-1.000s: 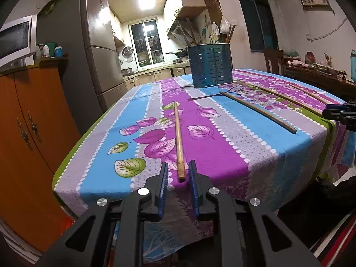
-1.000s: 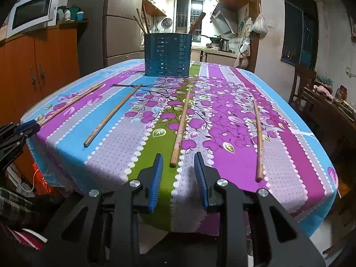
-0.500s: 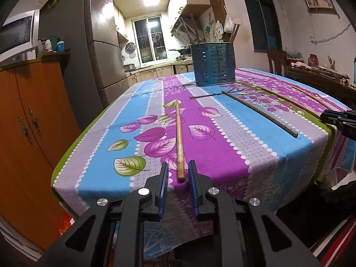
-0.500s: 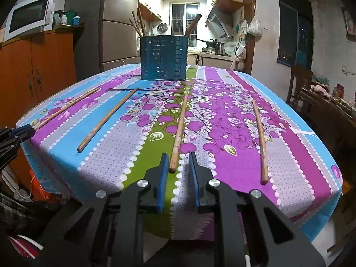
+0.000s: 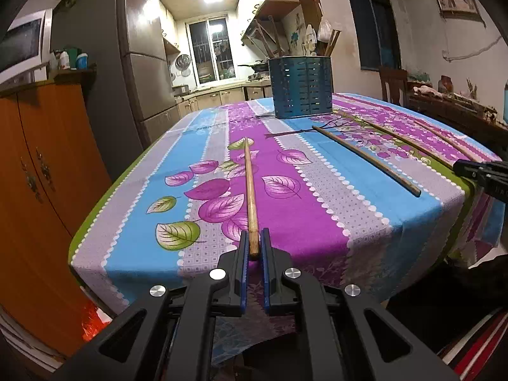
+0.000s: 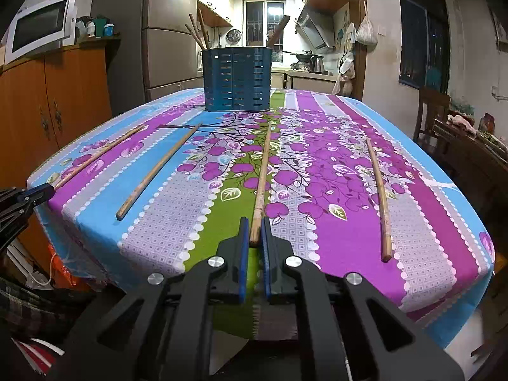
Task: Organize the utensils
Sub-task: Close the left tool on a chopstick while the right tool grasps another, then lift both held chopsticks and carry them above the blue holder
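Several long wooden chopsticks lie on a flowered tablecloth. My left gripper (image 5: 253,238) is shut on the near end of the leftmost chopstick (image 5: 250,184), which still rests on the cloth. My right gripper (image 6: 255,227) is shut on the near end of a middle chopstick (image 6: 263,171), also lying flat. A blue slotted utensil holder (image 5: 301,86) stands at the far side, with several wooden utensils in it; it also shows in the right wrist view (image 6: 237,80). Two more chopsticks lie free, one (image 6: 156,171) left and one (image 6: 377,193) right of the held one.
The table's near edge (image 6: 222,289) drops off just under both grippers. An orange cabinet (image 5: 38,171) stands to the left, a fridge (image 5: 139,63) behind it. A chair (image 6: 431,108) and a cluttered side table (image 5: 454,108) stand to the right.
Both grippers have moved forward onto the chopstick ends and closed on them. The chopsticks have not been lifted.
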### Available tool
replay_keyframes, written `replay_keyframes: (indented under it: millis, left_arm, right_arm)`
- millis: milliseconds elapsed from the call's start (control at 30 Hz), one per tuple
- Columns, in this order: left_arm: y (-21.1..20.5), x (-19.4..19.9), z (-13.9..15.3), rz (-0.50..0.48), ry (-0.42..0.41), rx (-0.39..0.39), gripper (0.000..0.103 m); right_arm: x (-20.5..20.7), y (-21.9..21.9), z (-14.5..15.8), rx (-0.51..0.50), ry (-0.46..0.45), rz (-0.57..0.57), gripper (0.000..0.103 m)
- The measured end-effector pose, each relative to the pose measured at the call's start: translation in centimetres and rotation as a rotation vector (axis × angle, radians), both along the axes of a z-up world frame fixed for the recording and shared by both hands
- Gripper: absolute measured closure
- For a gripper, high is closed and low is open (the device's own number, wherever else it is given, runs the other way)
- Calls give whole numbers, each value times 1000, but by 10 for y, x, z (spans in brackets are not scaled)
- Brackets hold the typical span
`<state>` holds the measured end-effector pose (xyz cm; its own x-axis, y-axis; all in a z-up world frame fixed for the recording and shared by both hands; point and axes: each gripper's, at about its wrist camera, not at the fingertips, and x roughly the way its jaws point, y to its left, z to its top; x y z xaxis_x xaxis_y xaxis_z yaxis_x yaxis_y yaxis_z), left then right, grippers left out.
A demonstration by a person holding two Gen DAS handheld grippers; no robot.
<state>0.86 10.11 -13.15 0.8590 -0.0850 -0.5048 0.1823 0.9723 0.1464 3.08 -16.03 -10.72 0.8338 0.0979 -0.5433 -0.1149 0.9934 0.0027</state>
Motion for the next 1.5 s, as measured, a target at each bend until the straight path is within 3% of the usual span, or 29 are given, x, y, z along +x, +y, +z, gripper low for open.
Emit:
replay_keyframes:
  millis: [833, 1500]
  left_arm:
    - [-1, 10, 6, 25, 70, -11, 95]
    - [-9, 17, 10, 42, 111, 35, 95]
  right_arm:
    - [-4, -15, 24, 33, -65, -10, 98]
    - [-7, -23, 71, 12, -220, 5, 98]
